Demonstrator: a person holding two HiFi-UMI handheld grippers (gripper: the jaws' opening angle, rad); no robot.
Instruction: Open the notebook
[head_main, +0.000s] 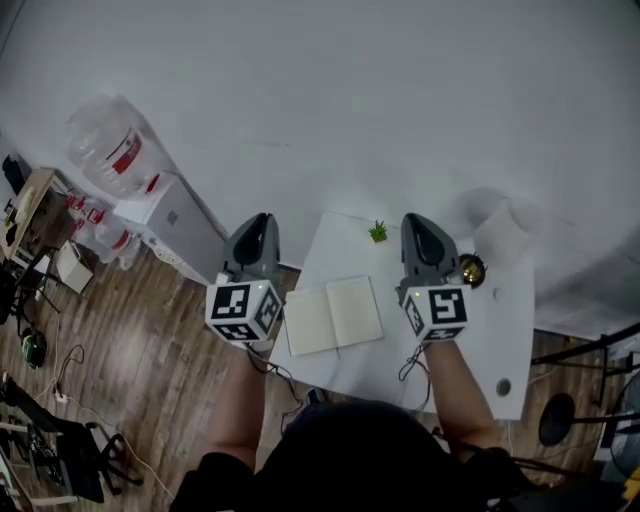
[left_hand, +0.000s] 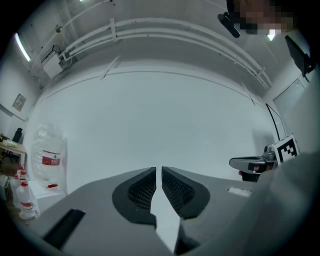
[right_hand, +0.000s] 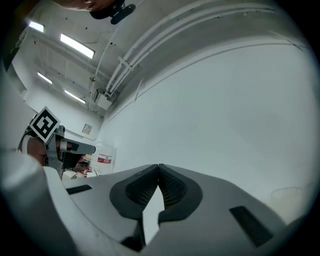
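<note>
Already open, notebook on table; left gripper, right gripper empty

Bright, even light; fisheye vignette at edges.

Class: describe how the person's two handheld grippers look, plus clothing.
Both the left gripper and right gripper have dark grey, tapering bodies with grid-textured pads. Each carries a white cube printed with black square markers, and a thin dark cable hangs below. The person wears a dark top.

Left gripper, fingers barely apart, before a white wall
</note>
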